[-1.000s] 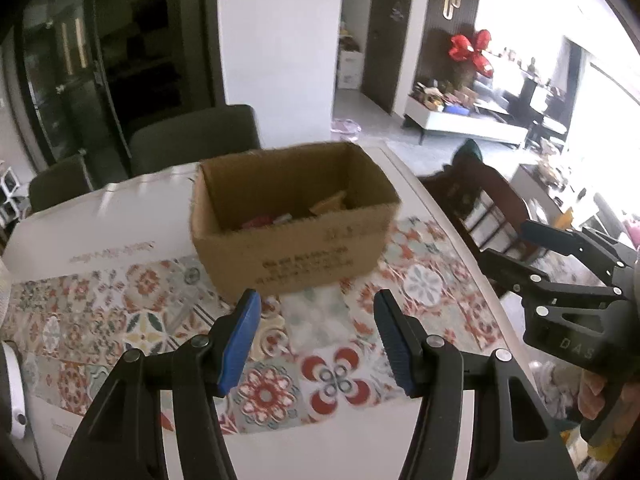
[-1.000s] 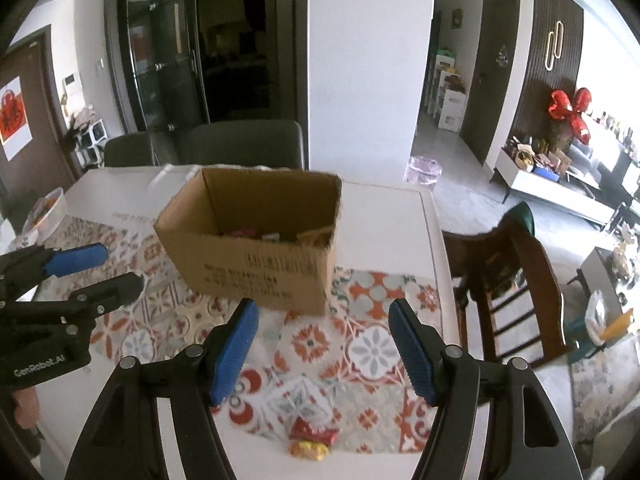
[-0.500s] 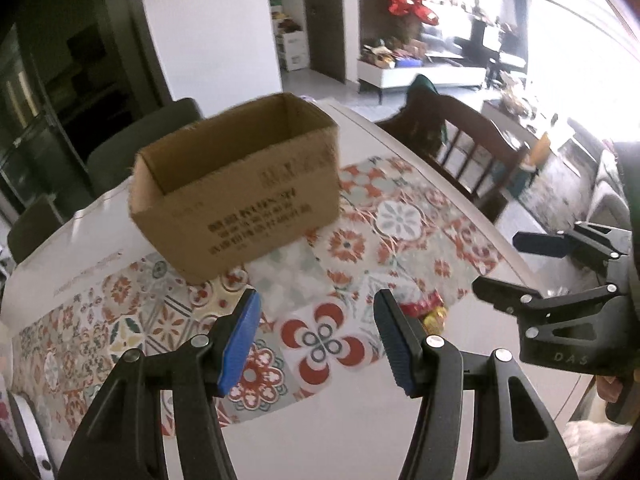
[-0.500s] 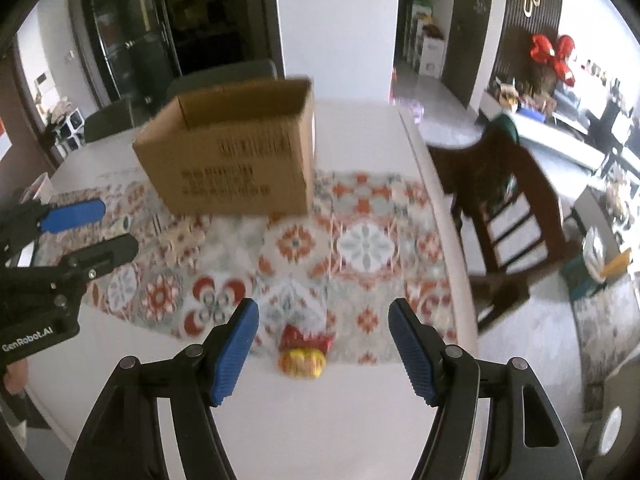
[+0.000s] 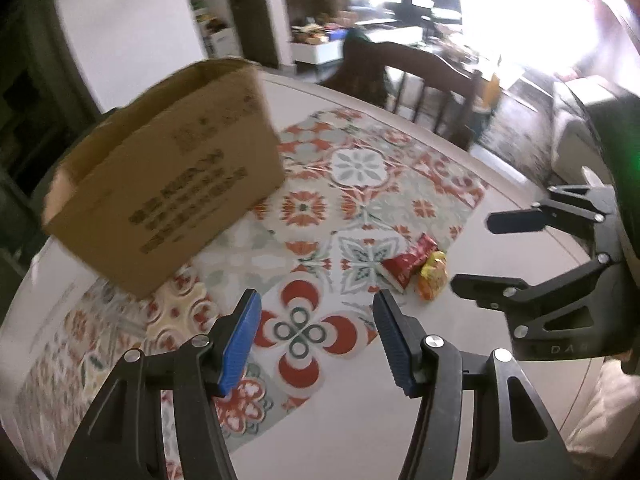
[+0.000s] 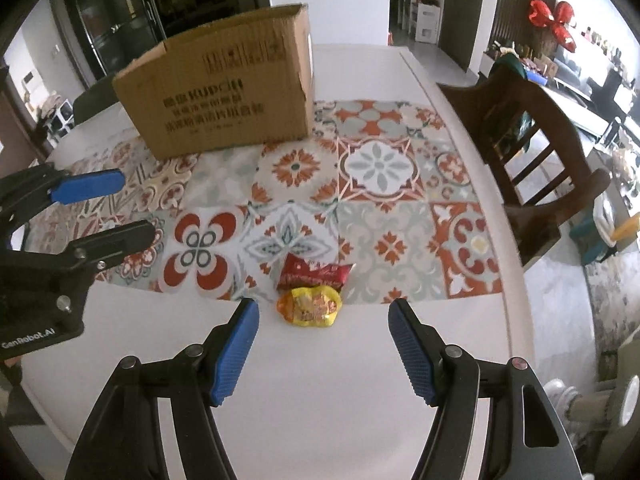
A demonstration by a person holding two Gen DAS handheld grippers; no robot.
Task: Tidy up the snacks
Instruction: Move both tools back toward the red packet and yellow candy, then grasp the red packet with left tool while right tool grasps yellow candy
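A red snack packet [image 6: 314, 274] and a yellow snack packet [image 6: 310, 305] lie side by side at the near edge of the patterned mat [image 6: 380, 168]. They also show in the left wrist view, the red one [image 5: 408, 262] and the yellow one [image 5: 433, 276]. An open cardboard box [image 6: 224, 88] stands at the far side of the mat, also in the left wrist view [image 5: 168, 200]. My right gripper [image 6: 322, 340] is open and empty, just short of the yellow packet. My left gripper [image 5: 316, 332] is open and empty, left of the packets; it also shows in the right wrist view [image 6: 104, 208].
A white table [image 6: 360, 400] carries everything. A dark wooden chair [image 6: 532, 140] stands at its right side. Grey chairs and glass doors are behind the box. The table's right edge [image 6: 516, 304] is close to the packets.
Both grippers have dropped lower and closer to the table. The right gripper has closed in on the two packets. The left view has swung right, so the box sits further left.
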